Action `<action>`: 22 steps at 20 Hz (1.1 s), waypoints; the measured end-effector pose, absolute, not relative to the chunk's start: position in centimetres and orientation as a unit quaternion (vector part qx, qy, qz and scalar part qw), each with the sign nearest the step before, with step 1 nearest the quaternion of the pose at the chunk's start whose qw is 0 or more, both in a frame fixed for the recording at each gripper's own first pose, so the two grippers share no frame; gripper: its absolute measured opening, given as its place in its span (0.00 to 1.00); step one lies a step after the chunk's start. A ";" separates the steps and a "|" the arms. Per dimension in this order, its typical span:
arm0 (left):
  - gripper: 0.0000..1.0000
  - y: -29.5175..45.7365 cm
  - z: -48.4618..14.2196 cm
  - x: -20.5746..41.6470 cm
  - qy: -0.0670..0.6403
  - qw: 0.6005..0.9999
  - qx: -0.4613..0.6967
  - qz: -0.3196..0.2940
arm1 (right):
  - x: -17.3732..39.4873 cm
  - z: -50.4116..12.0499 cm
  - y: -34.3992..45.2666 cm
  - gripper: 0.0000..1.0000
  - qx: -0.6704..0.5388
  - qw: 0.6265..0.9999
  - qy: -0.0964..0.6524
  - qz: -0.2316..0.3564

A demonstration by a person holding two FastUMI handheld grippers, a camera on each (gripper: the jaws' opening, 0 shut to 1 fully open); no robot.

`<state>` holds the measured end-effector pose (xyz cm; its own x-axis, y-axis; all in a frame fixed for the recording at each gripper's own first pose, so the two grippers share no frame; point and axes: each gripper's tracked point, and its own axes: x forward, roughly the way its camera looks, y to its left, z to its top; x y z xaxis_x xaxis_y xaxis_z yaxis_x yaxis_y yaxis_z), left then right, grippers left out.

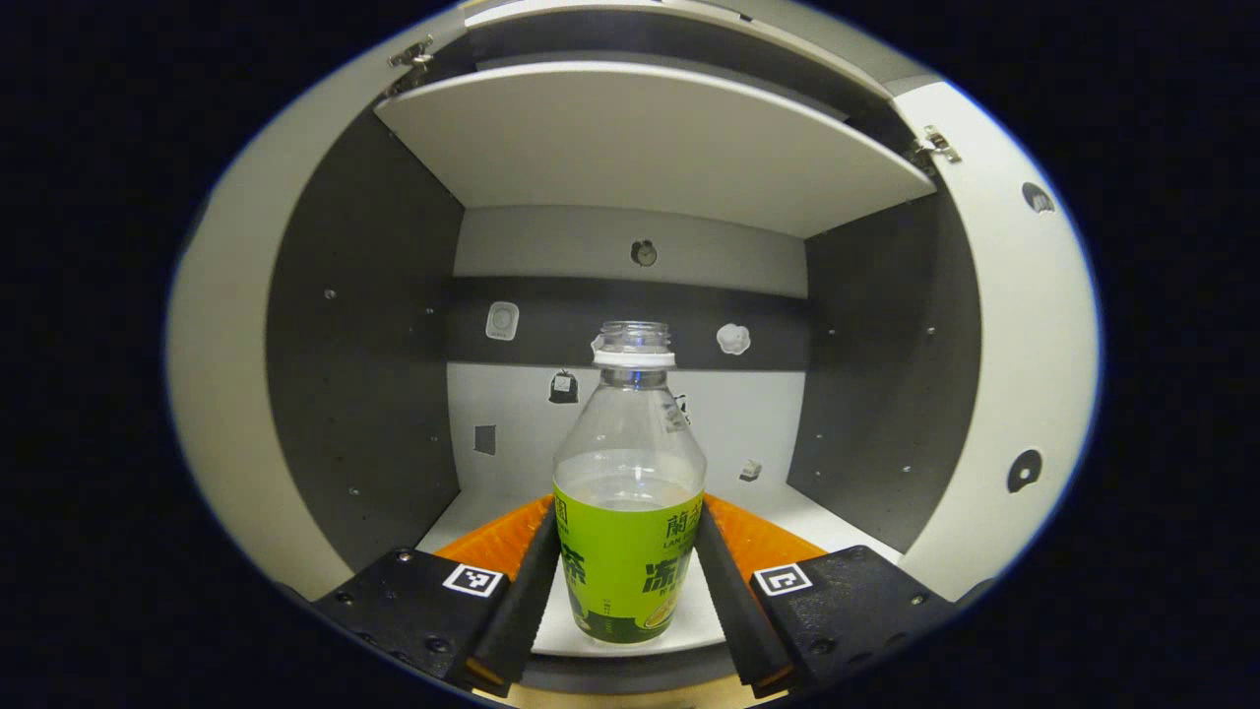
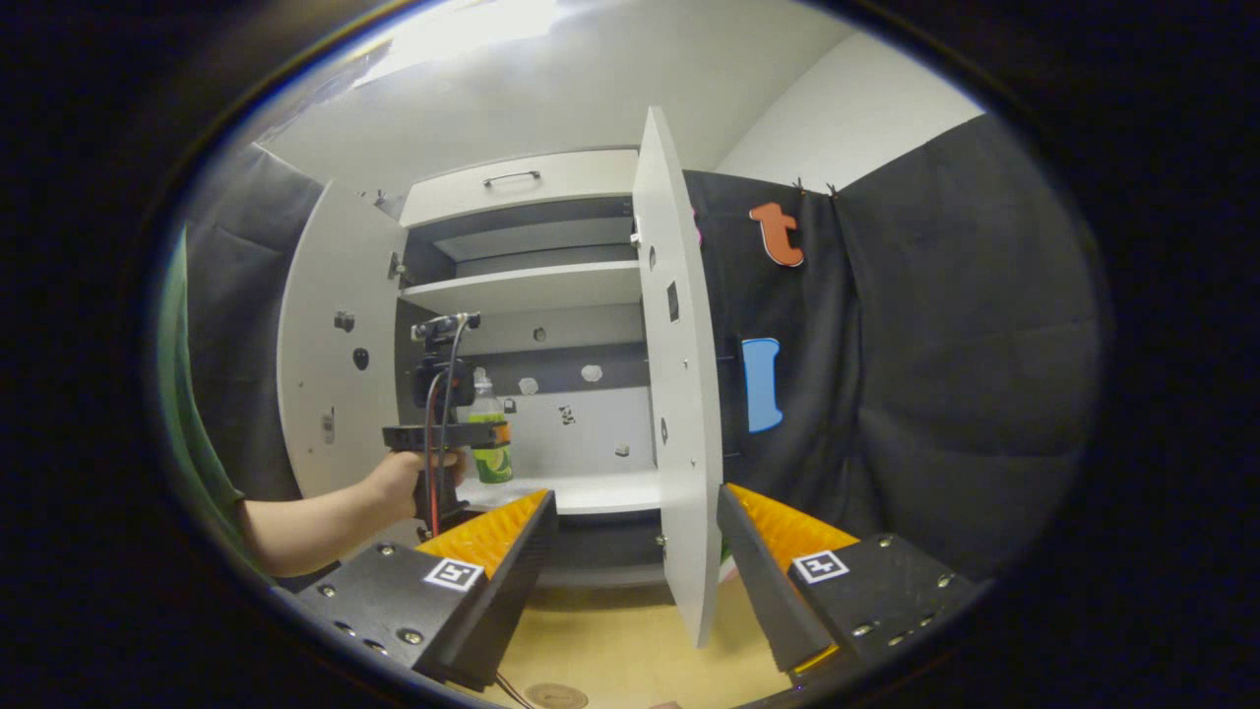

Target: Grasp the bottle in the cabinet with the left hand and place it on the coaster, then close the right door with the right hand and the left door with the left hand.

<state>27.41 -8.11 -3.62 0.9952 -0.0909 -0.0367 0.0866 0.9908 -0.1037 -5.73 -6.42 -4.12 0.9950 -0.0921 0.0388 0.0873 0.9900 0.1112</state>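
Left gripper view: your left gripper point(image 1: 628, 576) is closed on the bottle point(image 1: 628, 492), uncapped, clear, green label, upright on the cabinet point(image 1: 630, 148) shelf. Right gripper view: your right gripper point(image 2: 638, 561) is wide open, empty, facing the cabinet's right door point(image 2: 679, 394).

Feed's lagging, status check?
Left gripper shut on bottle, on cabinet shelf. Right gripper open, idle. Both doors open; right door untouched.

light: bright overhead, ceiling glare | cabinet point(image 1: 630, 246) interior evenly lit | edges: strong fisheye bending | focus: sharp
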 end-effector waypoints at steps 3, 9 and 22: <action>0.78 -8.2 -2.1 22.6 0.014 0.998 -0.045 -0.046 | -7.9 -4.2 -5.8 0.98 0.064 0.997 -0.016 -0.030; 0.78 -9.0 -1.6 13.1 0.022 0.998 -0.041 -0.042 | -11.3 -3.3 -5.5 0.98 0.057 0.998 -0.021 -0.008; 0.78 -8.6 -5.7 -1.6 0.060 0.997 -0.044 -0.024 | -13.5 -3.8 -5.1 0.99 0.072 0.997 -0.020 0.028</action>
